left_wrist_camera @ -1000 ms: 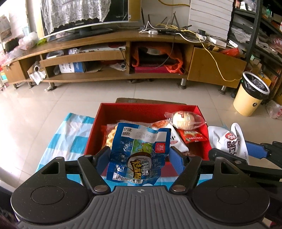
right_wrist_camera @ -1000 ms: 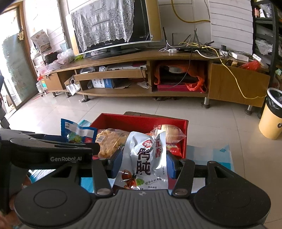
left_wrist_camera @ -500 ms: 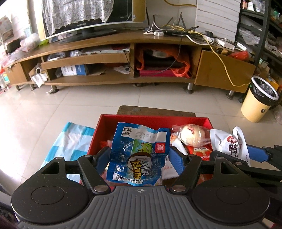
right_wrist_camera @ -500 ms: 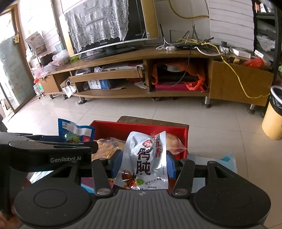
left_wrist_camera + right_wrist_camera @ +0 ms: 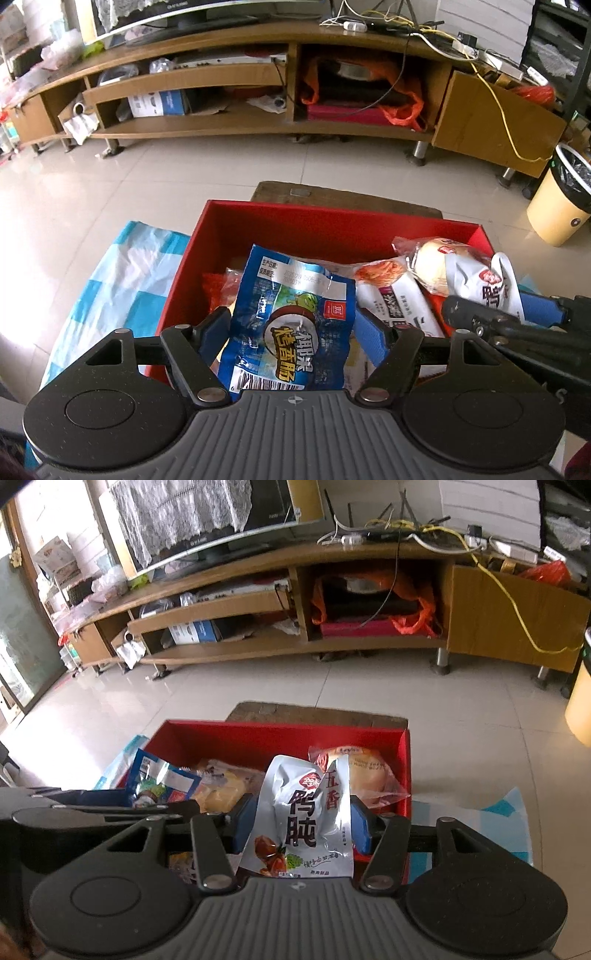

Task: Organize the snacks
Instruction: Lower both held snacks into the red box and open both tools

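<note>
L gripper clamps blue sausage pkt, R gripper clamps white gizzard pouch; jaws just eased wider, both over red box.

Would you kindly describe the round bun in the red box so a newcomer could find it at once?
Start at the red box on the floor before the long wooden TV stand. In its far right corner lies the bun, pale and round in clear wrapping, unlike the printed flat packets around it.
</note>
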The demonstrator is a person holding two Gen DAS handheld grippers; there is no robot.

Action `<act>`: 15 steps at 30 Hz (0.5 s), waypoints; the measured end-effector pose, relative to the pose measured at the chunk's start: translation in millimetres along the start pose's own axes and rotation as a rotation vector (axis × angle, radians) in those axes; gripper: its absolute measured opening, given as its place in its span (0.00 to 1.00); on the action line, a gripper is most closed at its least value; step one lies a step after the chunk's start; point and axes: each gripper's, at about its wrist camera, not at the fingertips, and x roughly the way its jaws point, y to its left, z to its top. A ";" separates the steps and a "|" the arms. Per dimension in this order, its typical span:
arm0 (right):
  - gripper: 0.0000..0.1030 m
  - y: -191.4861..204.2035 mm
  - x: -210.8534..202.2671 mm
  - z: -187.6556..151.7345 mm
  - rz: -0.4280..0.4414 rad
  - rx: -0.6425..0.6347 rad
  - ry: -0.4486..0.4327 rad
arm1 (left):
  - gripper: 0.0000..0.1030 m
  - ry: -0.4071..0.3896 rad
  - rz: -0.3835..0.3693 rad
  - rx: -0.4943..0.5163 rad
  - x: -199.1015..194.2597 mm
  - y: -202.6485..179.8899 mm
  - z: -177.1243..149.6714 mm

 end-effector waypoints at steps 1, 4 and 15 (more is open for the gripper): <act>0.49 -0.9 2.1 -0.1 -0.002 0.006 0.005 | 0.77 -0.002 -0.003 -0.002 0.1 1.3 0.9; 0.51 -4.4 5.4 -0.2 -0.012 0.031 0.009 | 0.83 -0.019 0.001 -0.017 -3.1 3.8 4.4; 0.55 -9.7 -7.3 -3.6 -0.050 0.046 -0.003 | 0.93 -0.033 0.013 -0.011 -15.2 2.2 1.0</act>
